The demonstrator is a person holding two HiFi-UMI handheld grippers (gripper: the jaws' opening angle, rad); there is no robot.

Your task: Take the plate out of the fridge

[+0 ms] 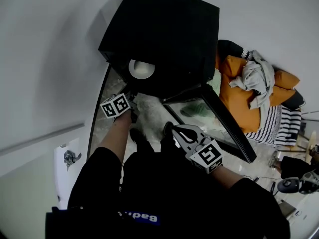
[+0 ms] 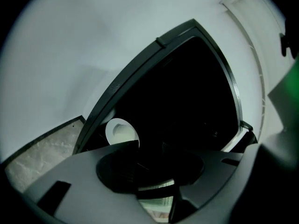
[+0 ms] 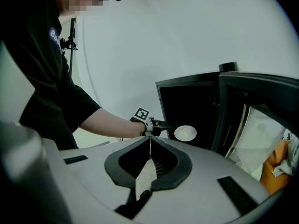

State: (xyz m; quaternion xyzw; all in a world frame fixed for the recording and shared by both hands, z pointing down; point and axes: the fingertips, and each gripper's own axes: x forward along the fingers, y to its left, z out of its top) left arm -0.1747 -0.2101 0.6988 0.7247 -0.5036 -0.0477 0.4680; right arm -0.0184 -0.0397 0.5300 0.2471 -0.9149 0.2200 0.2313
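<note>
Person's black sleeves [image 1: 149, 193] nearest; both grippers held toward small black fridge [image 1: 164, 29], glass door [image 1: 212, 118] swung open. Left gripper [image 3: 166, 125] at fridge opening, jaws apart, nothing between. Right gripper [image 3: 150, 141] further back, jaws closed, empty. White round plate [image 1: 141, 68] inside dark fridge interior, just beyond left gripper.

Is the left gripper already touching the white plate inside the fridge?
Apart. In the left gripper view the plate shows small, well beyond the open jaws of the left gripper, with nothing between them.
</note>
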